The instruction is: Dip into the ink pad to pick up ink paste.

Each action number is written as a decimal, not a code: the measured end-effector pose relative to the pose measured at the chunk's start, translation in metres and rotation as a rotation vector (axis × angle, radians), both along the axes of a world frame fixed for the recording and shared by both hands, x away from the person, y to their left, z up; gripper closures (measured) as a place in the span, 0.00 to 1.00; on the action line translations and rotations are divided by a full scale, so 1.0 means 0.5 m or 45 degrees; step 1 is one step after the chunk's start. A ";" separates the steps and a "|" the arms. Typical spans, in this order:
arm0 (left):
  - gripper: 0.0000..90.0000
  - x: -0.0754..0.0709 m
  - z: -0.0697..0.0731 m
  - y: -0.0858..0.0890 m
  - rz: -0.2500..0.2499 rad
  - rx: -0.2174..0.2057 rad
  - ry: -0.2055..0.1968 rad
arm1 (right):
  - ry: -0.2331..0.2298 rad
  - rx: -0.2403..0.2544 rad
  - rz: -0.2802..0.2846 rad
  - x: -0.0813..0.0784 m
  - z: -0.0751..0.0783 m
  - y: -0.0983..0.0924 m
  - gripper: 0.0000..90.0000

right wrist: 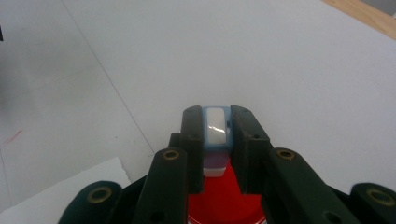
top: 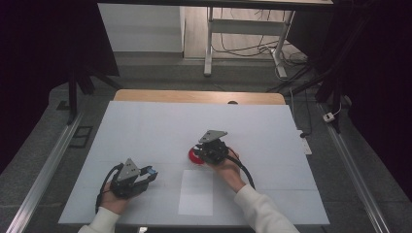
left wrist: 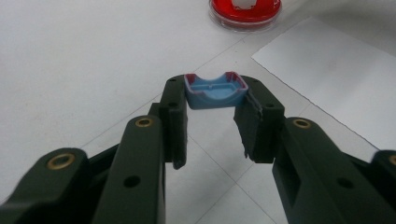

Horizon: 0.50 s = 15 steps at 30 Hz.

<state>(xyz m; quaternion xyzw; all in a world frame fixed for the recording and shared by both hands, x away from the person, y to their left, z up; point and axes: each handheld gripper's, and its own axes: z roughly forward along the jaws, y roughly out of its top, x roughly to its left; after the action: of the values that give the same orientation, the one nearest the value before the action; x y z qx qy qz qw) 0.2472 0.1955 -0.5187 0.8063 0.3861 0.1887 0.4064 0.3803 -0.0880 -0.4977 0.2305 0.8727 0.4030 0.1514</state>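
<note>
My left gripper is shut on a small light-blue plastic cap with red smears on its rim, gripped by its two sides. In the high view this gripper rests low at the table's front left. My right gripper is shut on a narrow light-blue piece with a white face, held right over a round red dish. In the high view the right gripper hangs over the red dish near the table's middle. The left gripper view has the red dish farther off, with something white in it.
A white paper sheet lies flat near the front edge between the two hands, and its edge runs right of the left jaws. The white table cover spreads all around. A wooden edge borders the far side.
</note>
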 end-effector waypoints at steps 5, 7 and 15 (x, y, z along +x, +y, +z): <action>0.72 0.002 -0.001 0.001 -0.006 0.000 0.003 | -0.021 0.051 -0.030 0.001 0.020 -0.015 0.84; 0.72 0.001 -0.001 0.001 -0.005 0.000 0.002 | -0.027 0.063 -0.040 0.004 0.028 -0.024 0.84; 0.72 0.000 0.000 0.000 -0.004 0.001 0.000 | -0.032 0.057 -0.069 0.013 0.032 -0.038 0.84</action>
<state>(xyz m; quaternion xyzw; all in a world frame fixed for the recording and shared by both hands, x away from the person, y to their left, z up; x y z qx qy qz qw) 0.2473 0.1953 -0.5188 0.8071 0.3848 0.1883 0.4063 0.3865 -0.1068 -0.4818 0.2522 0.8549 0.4212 0.1679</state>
